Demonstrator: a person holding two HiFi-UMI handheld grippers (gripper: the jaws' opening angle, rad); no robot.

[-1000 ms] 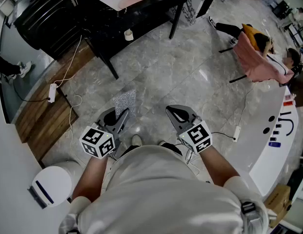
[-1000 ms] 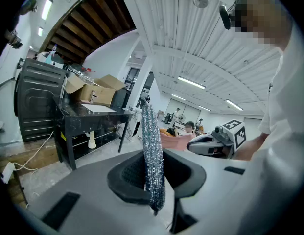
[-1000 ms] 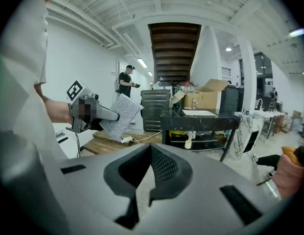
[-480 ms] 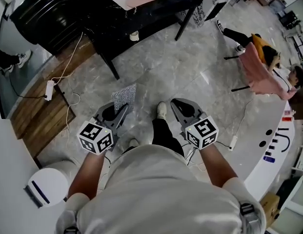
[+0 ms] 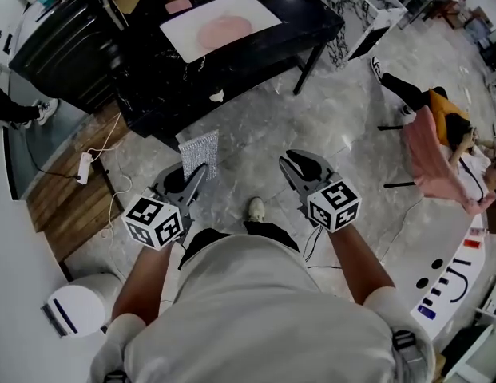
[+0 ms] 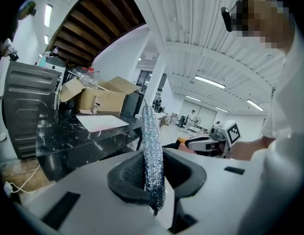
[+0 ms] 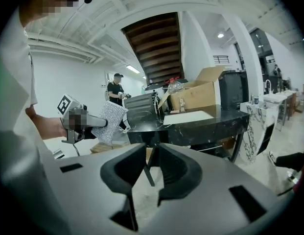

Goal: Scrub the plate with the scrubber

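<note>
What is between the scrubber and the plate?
Head view: from the scrubber, bare floor, then the black table's near edge and the white mat under the plate.

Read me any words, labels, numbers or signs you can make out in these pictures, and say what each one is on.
No text can be read here.
Left marker cube and right marker cube: black-and-white square patterns, no letters.
Cardboard box: a small label-like patch, too blurred to read.
White counter: dark marks, too small to read.
</note>
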